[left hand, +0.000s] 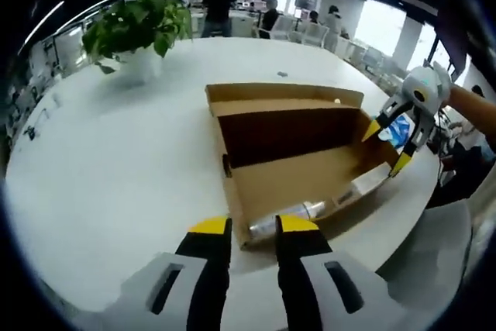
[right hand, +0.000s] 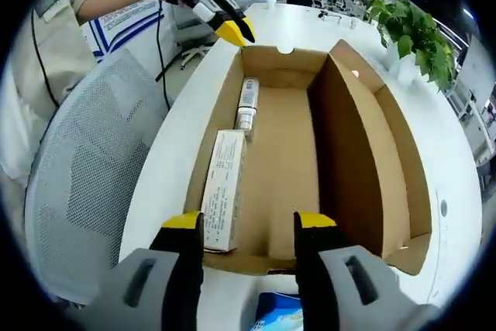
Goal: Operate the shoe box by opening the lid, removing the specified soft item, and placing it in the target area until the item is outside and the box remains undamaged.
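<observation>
A brown cardboard shoe box (left hand: pixel 310 172) (right hand: pixel 280 61) lies open on the white table, its lid (left hand: pixel 283 97) (right hand: pixel 387 153) folded flat beside it. Inside lie a white carton (right hand: pixel 223 187) and a silvery tube (left hand: pixel 298 213) (right hand: pixel 248 102), end to end along one long wall. My left gripper (left hand: pixel 254 226) (right hand: pixel 236 34) hovers at one short end of the box, jaws slightly apart and holding nothing. At the opposite end my right gripper (right hand: pixel 248 224) (left hand: pixel 387 147) stands open and empty. A blue and white packet (right hand: pixel 277 312) rests on the table just below it, outside the box.
A potted plant (left hand: pixel 139 25) (right hand: pixel 415 29) stands on the table beyond the lid. A grey mesh chair (right hand: pixel 93 168) sits against the table edge by the box. A person's sleeve (right hand: pixel 46 29) shows behind it. Several people stand far off (left hand: pixel 219 1).
</observation>
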Demonstrator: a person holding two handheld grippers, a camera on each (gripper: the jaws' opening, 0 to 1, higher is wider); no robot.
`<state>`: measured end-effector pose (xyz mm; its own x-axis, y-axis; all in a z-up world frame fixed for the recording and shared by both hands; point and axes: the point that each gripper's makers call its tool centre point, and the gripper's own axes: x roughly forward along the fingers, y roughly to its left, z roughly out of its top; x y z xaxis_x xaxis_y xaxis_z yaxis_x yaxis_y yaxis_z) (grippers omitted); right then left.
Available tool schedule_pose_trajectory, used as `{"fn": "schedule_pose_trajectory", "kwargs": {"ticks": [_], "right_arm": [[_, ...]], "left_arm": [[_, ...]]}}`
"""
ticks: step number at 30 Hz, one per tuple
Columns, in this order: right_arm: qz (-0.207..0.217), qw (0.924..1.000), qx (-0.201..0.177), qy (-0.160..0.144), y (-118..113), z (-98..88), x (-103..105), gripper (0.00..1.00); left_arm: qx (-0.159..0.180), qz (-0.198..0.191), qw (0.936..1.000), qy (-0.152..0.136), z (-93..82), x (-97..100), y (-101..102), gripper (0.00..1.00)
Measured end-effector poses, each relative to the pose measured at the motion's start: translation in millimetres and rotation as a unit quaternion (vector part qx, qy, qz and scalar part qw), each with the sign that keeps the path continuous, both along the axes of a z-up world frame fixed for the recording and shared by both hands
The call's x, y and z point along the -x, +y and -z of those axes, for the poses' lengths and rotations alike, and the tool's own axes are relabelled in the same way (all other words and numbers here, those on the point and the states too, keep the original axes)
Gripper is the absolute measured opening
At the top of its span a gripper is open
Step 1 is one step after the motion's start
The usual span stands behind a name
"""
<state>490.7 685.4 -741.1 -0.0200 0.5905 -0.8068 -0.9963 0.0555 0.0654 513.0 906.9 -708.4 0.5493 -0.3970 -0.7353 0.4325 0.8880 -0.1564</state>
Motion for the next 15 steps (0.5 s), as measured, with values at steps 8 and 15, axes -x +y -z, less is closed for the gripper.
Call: {"fn": "schedule_pose_trajectory", "kwargs": {"ticks": [8,15], "right_arm": [[0.005,1.0,-0.002,-0.003,0.8,-0.2,-3.7,0.42],[0.016,0.9997,-0.016,0.006,1.3,-6.2,-3.8,0.38]], "left_arm": [[-0.001,-0.019,0.9997,0.014,10.7,3.2,5.8,0.06],[-0.002,-0.02,0.9997,0.015,11.2,3.1,7.1,0.03]]}}
